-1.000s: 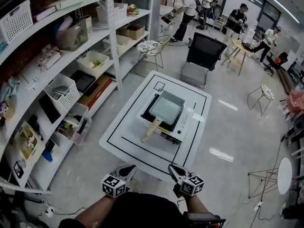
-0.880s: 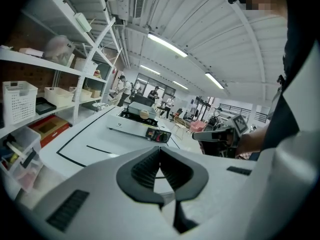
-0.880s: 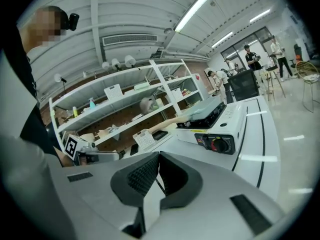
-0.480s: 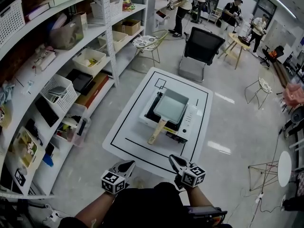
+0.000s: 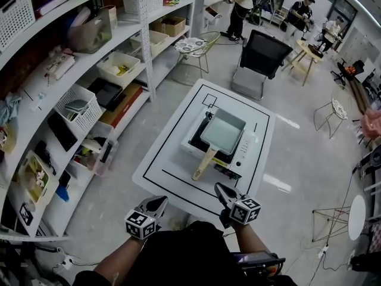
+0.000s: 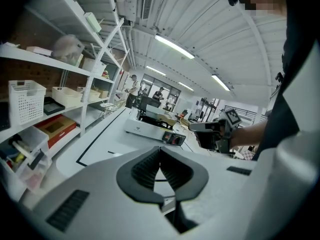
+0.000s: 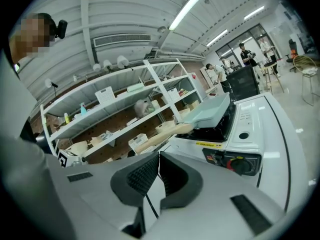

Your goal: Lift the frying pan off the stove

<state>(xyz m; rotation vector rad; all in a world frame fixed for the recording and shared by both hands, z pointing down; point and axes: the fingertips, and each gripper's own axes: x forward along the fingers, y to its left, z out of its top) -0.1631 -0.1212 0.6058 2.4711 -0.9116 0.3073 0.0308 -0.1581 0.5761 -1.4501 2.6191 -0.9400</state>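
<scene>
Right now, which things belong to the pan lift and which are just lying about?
Job: pan, handle, stove, table, left claw and right claw, both shut and empty.
Lying about: shelf rack, white basket, office chair, wire chair, people at the back.

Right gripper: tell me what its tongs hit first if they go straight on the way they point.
Probably the wooden handle of the frying pan, jutting off the stove toward the right gripper. Depth is unclear; the stove's front lies just right of that line.
</scene>
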